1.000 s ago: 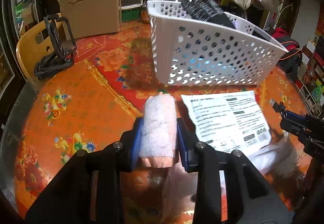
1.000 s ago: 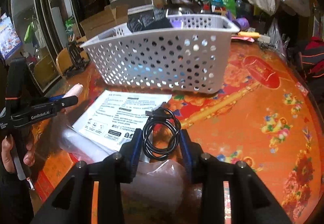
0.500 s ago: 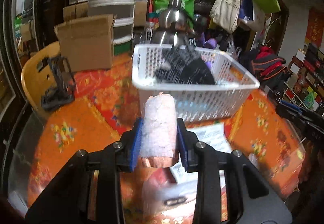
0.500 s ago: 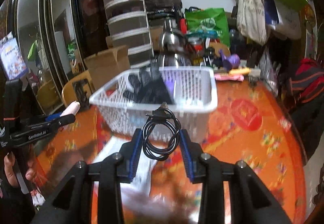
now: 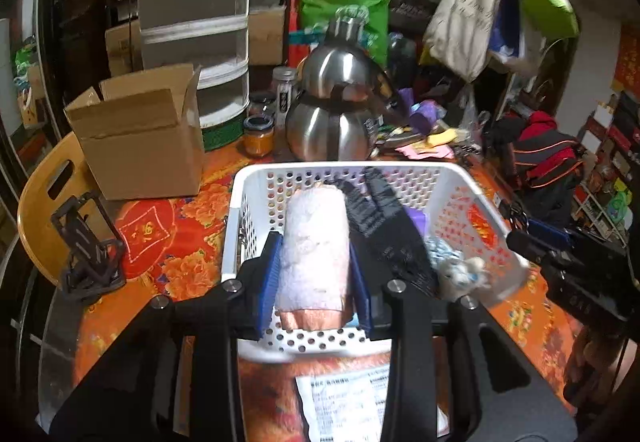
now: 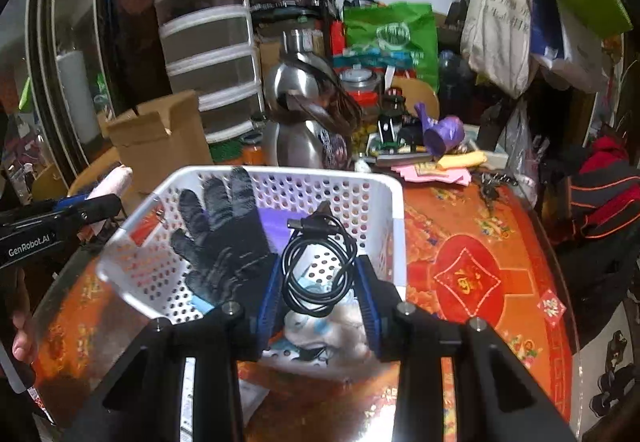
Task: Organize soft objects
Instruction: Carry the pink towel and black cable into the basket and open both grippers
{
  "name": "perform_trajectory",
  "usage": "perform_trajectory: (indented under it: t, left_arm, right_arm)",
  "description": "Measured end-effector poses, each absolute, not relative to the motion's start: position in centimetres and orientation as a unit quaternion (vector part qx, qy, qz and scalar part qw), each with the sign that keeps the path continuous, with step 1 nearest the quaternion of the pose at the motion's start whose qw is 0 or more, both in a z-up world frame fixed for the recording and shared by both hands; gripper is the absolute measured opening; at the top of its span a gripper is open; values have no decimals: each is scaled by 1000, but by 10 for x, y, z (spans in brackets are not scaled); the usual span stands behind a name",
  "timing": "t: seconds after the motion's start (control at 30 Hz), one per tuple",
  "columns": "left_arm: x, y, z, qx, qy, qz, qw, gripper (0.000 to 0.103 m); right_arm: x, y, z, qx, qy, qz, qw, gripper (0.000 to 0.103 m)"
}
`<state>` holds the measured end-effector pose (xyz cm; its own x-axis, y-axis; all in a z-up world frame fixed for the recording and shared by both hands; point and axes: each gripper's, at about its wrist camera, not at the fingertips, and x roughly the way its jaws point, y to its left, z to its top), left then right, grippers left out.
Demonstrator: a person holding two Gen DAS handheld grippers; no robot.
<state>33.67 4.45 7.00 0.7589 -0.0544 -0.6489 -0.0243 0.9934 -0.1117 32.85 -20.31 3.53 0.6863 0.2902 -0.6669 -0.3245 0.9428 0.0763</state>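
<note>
The left gripper (image 5: pixel 315 284) has its blue pads closed narrowly on a rolled pink towel (image 5: pixel 314 250), which stands up between the fingers and reaches past their tips; its far end is seen against the inside of the white perforated basket (image 5: pixel 256 178), though whether the roll is over the basket or only in front of it cannot be told from this view. The lower end of the roll shows a darker, coppery edge just below the pads. Right of the right-hand finger lies a black glove (image 5: pixel 384 226), its cuff end hidden behind that finger, and further right a pale blue-and-white soft thing (image 5: pixel 460 270) is too blurred to name. Below the fingers a printed sheet (image 5: pixel 348 402) lies on the orange flowered tablecloth (image 5: pixel 176 226), cut off by the gripper body. The right gripper (image 6: pixel 318 292) holds a coiled black cable (image 6: pixel 320 262) between its pads, partly closed, the coil rising beyond the fingertips with its plug at the top. Left of its left finger the black glove (image 6: pixel 224 242) spreads inside the basket (image 6: pixel 396 210); beneath the fingers a whitish soft object with blue marks (image 6: pixel 320 326) is smeared and partly covered. At the far left edge the other gripper shows, the towel's tip (image 6: pixel 114 178) poking past it, with part of a hand (image 6: pixel 22 334) cut off by the frame.
</note>
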Motion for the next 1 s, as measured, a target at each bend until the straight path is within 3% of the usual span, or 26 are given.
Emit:
perform_trajectory:
  t: [0.23,0.53,0.57,0.6,0.63,0.67,1.0]
  left_arm:
    - [385,44,33,-67,388,-5,919,30]
    - [387,46,5,-58,398,-3,916,34]
    - [386,46,5,-57,397,-7,916,44]
    - [385,46,5,-57,394,-8,917,50]
    - [384,47,6,-58,392,-7,918,62]
    - [382,47,7,-60,389,-8,919,66]
    - [353,44,19,-52,374,-14,926,68]
  right_arm:
    - [356,-188,5,-44,384,167,907,36]
    - [358,-180,-7,-44,391,179,902,36]
    - [357,-180,-5,-41,387,180,903,44]
    - [355,-180,-2,-38,381,183,905,67]
    - [354,-180,0,-39,377,182,908,76]
    - [351,-180,2,-42,370,178,911,82]
    - [329,-197,18,-8,360,180,915,82]
